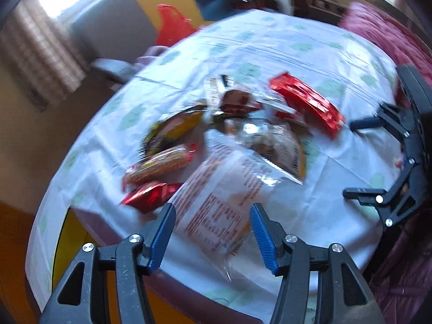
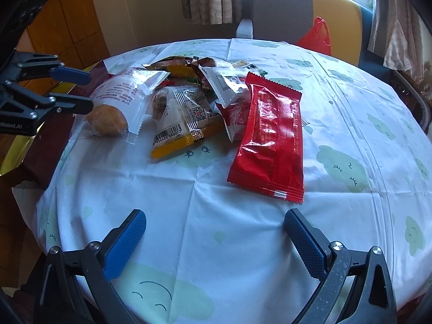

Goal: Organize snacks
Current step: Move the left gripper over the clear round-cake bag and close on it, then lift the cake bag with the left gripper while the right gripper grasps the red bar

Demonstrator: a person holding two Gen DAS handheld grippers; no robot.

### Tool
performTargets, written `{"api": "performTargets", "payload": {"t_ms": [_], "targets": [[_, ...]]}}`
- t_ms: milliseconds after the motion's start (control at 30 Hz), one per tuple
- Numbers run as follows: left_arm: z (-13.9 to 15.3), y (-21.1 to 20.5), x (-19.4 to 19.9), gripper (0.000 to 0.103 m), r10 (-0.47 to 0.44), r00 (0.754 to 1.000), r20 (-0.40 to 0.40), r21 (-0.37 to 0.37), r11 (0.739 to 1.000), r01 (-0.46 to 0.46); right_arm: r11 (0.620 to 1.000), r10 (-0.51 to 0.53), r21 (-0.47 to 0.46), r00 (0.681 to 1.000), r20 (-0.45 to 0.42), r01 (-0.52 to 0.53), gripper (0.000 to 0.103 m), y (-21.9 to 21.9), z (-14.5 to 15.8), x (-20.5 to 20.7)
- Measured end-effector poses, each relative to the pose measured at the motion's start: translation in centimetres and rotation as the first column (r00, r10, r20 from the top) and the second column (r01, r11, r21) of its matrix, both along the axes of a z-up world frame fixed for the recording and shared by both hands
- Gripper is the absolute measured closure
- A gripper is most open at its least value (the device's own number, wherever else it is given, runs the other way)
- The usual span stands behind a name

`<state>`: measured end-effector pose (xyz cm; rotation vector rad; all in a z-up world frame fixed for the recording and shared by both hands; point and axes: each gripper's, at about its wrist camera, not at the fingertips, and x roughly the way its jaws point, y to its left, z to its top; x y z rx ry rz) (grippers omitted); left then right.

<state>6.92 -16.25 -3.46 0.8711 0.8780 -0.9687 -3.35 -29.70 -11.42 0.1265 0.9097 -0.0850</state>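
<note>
Left tongs [image 1: 212,236] released astride bread packet [image 1: 216,202] | right tongs [image 2: 214,245] released, empty | tablecloth [image 2: 216,202]: snacks loose

Right wrist view, clock directions from the table [image 2: 243,216] centre. Snack pile at 11 o'clock, toward the far edge. Long flat packet [image 2: 270,140] lies at 12 to 1 o'clock, nearest the centre, its far end resting on a small sachet [image 2: 229,83]. Barcoded packet [image 2: 183,118] lies at its 9 o'clock. Bread roll packet [image 2: 121,100] sits further out at 9 o'clock, at the table's left edge. Chair [image 2: 280,8] stands behind the table at 12 o'clock; a plastic bag [image 2: 317,36] lies on its seat.
</note>
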Motion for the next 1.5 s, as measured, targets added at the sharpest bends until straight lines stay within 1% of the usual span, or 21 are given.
{"api": "performTargets", "payload": {"t_ms": [67,167,200,267,433,500,567,633,733,833,867,900,967,1033,1100,1200,1267,1400,1433,1467,1500], "targets": [[-0.4,-0.9,-0.1,0.043,-0.053,0.999,0.007,0.031,0.998,0.053,1.0,0.011,-0.017,1.0,-0.002,-0.011,0.0,0.2,0.0,0.0],[-0.6,-1.9,-0.1,0.041,-0.136,0.991,-0.023,0.08,0.987,0.137,1.0,0.022,-0.017,1.0,-0.001,-0.022,0.0,0.2,0.0,-0.1],[-0.7,-2.0,0.0,0.037,-0.153,0.987,-0.037,0.092,0.983,0.156,0.999,0.026,-0.019,1.0,-0.001,-0.026,0.0,0.2,-0.1,-0.1],[-0.8,-2.3,0.5,0.035,-0.169,0.983,-0.069,0.1,0.979,0.175,0.999,0.035,-0.022,0.999,-0.001,-0.035,0.0,0.3,-0.1,-0.2],[-1.6,-3.5,2.4,0.029,-0.081,0.991,-0.102,0.048,0.995,0.086,0.999,0.041,-0.022,0.999,-0.001,-0.041,0.0,0.4,-0.1,-0.2],[-2.1,-3.6,2.3,0.025,-0.062,0.995,-0.082,0.028,0.998,0.065,0.999,0.042,-0.022,0.999,-0.002,-0.042,0.0,0.4,-0.1,-0.2],[-2.6,-3.7,2.3,0.027,-0.034,0.998,-0.047,0.029,0.999,0.035,0.999,0.042,-0.023,0.999,-0.002,-0.042,0.0,0.4,0.0,-0.2],[-2.5,-3.4,2.1,0.031,0.014,1.0,-0.026,-0.005,1.0,-0.015,0.999,0.041,-0.019,0.999,-0.002,-0.041,0.0,0.4,0.0,-0.1],[-2.1,-2.7,1.2,0.036,0.051,0.999,-0.004,-0.044,0.998,-0.052,0.999,0.027,0.034,1.0,0.012,-0.027,0.0,-0.3,0.4,-0.2],[-1.3,-1.4,0.5,0.038,0.118,0.992,-0.042,-0.104,0.987,-0.122,0.992,0.004,0.129,1.0,0.03,-0.008,0.001,-1.5,0.9,-0.4],[-1.0,-1.0,0.2,0.038,0.138,0.989,-0.046,-0.124,0.982,-0.143,0.988,-0.009,0.157,0.999,0.046,0.002,0.004,-2.0,1.3,-0.6],[-0.6,-0.4,0.0,0.038,0.167,0.984,-0.059,-0.155,0.973,-0.174,0.985,-0.025,0.169,0.998,0.064,0.014,0.006,-2.5,1.7,-0.9],[0.2,0.7,-0.4,0.038,0.213,0.973,-0.09,-0.206,0.952,-0.227,0.984,-0.055,0.174,0.994,0.095,0.038,0.007,-3.3,2.5,-1.3],[1.2,2.0,-0.9,0.038,0.261,0.958,-0.116,-0.268,0.921,-0.283,0.982,-0.079,0.182,0.991,0.111,0.058,0.009,-4.1,3.1,-1.4],[1.9,3.2,-1.3,0.038,0.3,0.942,-0.147,-0.318,0.888,-0.332,0.978,-0.101,0.193,0.989,0.107,0.079,0.016,-5.0,3.4,-1.0],[2.7,4.8,-2.0,0.039,0.349,0.919,-0.185,-0.375,0.839,-0.394,0.971,-0.129,0.214,0.988,0.087,0.108,0.023,-6.0,3.5,0.5],[3.3,5.9,-2.5,0.039,0.367,0.905,-0.214,-0.408,0.809,-0.424,0.972,-0.143,0.2,0.987,0.074,0.126,0.024,-6.5,3.4,1.8],[4.9,8.8,-3.1,0.039,0.413,0.873,-0.257,-0.475,0.733,-0.487,0.964,-0.159,0.22,0.987,0.026,0.15,0.028,-7.4,2.6,3.9],[5.3,9.8,-3.0,0.039,0.432,0.859,-0.276,-0.488,0.707,-0.512,0.964,-0.156,0.22,0.988,0.012,0.15,0.031,-7.5,2.2,4.4],[5.5,10.6,-2.8,0.041,0.441,0.846,-0.299,-0.499,0.683,-0.533,0.964,-0.155,0.218,0.988,-0.007,0.153,0.044,-7.7,1.8,4.8],[5.8,11.9,-2.6,0.045,0.46,0.824,-0.329,-0.511,0.647,-0.565,0.967,-0.162,0.194,0.987,-0.02,0.163,0.054,-7.6,1.6,5.0]]}}
